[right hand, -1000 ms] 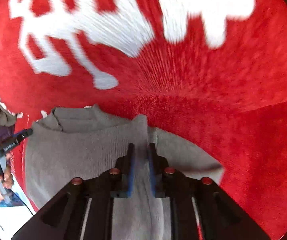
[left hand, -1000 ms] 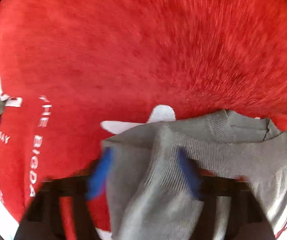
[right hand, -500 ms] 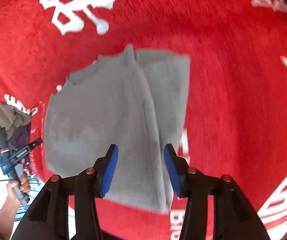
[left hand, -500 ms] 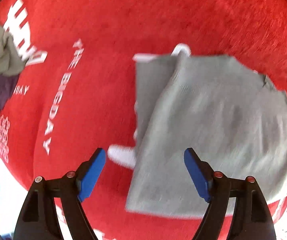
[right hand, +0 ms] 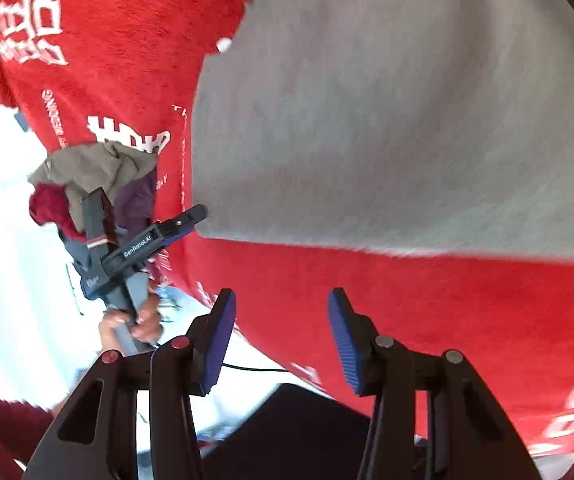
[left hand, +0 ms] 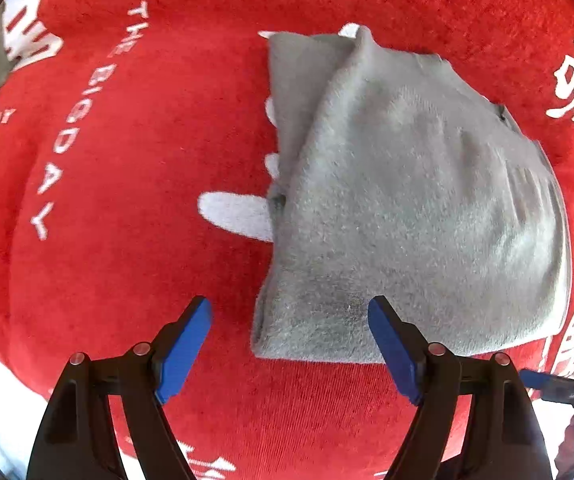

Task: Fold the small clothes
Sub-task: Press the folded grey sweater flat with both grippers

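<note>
1. Both of my fingers have let go of the grey sweater (left hand: 407,200) since a second ago, when the right pair was pinched shut on its knit and the left pair stood in its folds; now it lies folded on the red cloth (left hand: 135,208) with nothing gripping it.
2. My left fingers (left hand: 289,344) stand wide apart and empty, pointing down at the cloth; the near left corner of the sweater sits between their blue pads (left hand: 185,344) in the view, at 12 o'clock from them, but the pads do not touch it.
3. My right fingers (right hand: 281,336) have just been opening and hold nothing; their pads stand parted over bare red cloth, with the sweater's near edge beyond them at 12 o'clock.
4. In the right wrist view my left hand (right hand: 139,320) grips its tool at 9 o'clock, one fingertip just beside the sweater's corner.
5. A pile of other clothes (right hand: 91,184), olive, dark red and purple, lies at 10 o'clock on the cloth's edge, well apart from the sweater.
6. White lettering (left hand: 75,120) runs across the cloth at 10 o'clock in the left wrist view.
</note>
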### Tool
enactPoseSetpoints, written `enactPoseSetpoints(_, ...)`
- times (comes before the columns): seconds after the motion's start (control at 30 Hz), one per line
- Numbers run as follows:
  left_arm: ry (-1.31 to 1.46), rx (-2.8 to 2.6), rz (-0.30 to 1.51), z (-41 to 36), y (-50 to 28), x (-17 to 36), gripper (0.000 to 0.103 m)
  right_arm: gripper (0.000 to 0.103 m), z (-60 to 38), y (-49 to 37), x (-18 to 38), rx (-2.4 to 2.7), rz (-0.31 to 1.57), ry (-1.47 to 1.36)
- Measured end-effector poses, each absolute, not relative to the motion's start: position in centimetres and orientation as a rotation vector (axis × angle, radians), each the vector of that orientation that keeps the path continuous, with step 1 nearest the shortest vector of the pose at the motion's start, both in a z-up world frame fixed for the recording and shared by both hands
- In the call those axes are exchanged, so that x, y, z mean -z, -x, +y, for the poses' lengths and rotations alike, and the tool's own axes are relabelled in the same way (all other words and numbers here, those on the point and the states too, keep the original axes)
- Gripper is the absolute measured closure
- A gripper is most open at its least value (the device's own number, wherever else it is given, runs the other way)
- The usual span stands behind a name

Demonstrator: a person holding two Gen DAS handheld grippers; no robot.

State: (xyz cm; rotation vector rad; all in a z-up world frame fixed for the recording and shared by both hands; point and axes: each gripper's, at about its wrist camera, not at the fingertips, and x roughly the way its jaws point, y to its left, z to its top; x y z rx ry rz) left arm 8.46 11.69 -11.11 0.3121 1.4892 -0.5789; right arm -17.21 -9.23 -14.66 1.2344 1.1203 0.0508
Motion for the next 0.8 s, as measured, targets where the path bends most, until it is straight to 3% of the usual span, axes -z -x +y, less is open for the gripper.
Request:
enactPoseSetpoints(0.03,-0.296,0.596,1.494,11.9,-8.5,11.6,0.032,0.051,-8.6,16.9,15.6,-0.029,1.108,-1.267)
enactPoseSetpoints(0.07,-0.283,0.611,1.502,12.1,-8.5,11.9,0.053,0.051,-8.0,16.7,16.6,-0.005,1.083,-1.315)
enactPoseSetpoints(0.1,-0.273,0.623,1.514,12.4,-8.7,12.3,0.062,0.051,-7.8,17.0,17.2,0.012,1.062,-1.355)
enactPoseSetpoints(0.17,-0.257,0.647,1.507,12.7,-8.8,12.5,0.072,0.051,-7.1,17.1,18.6,0.060,1.008,-1.438)
enactPoseSetpoints(0.23,-0.274,0.683,1.492,12.8,-8.7,12.1,0.083,0.061,-6.7,17.1,19.6,0.112,0.937,-1.526)
enactPoseSetpoints(0.27,-0.289,0.692,1.479,12.8,-8.6,11.8,0.083,0.090,-6.7,17.1,19.6,0.141,0.903,-1.556)
enactPoseSetpoints(0.3,-0.310,0.702,1.463,12.9,-8.4,11.6,0.083,0.099,-7.0,17.2,19.5,0.175,0.881,-1.573)
enactPoseSetpoints(0.37,-0.372,0.713,1.433,13.3,-7.7,11.3,0.093,0.101,-7.5,17.2,18.6,0.212,0.855,-1.559)
enactPoseSetpoints(0.63,-0.370,0.683,1.392,15.3,-6.7,10.6,0.092,0.103,-5.9,17.4,17.6,0.246,1.079,-1.277)
enactPoseSetpoints(0.8,-0.389,0.623,1.376,15.3,-6.0,10.1,0.092,0.097,-4.8,16.8,16.0,0.229,1.138,-1.164)
